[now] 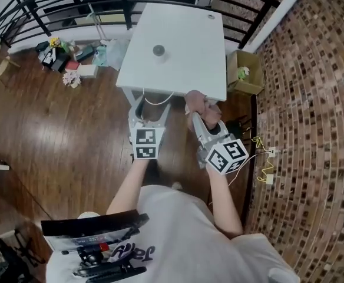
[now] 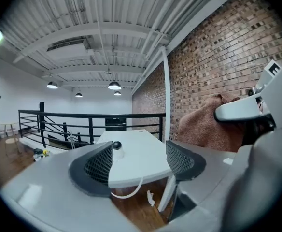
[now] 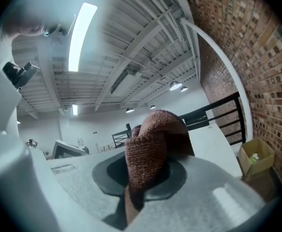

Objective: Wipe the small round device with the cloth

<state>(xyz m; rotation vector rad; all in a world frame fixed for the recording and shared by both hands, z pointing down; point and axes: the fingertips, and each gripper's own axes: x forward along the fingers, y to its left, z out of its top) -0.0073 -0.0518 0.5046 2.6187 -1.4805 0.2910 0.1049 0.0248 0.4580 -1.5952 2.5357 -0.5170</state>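
Observation:
The small round device (image 1: 158,50), dark-topped on a pale base, stands near the middle of the white table (image 1: 189,58); it also shows past the left jaw in the left gripper view (image 2: 116,147). My left gripper (image 1: 150,106) hovers over the floor just short of the table's near edge, jaws open with nothing between them (image 2: 138,158). My right gripper (image 1: 200,115) is beside it, shut on a bunched reddish-brown knitted cloth (image 1: 194,101) that sticks up out of its jaws (image 3: 150,144). That cloth (image 2: 204,124) appears at the right of the left gripper view.
A white cable (image 1: 157,101) hangs in a loop from the table's near edge. A cardboard box (image 1: 246,73) sits on the floor right of the table by the brick wall. Clutter (image 1: 66,58) lies left of the table. A black railing (image 1: 60,5) runs behind.

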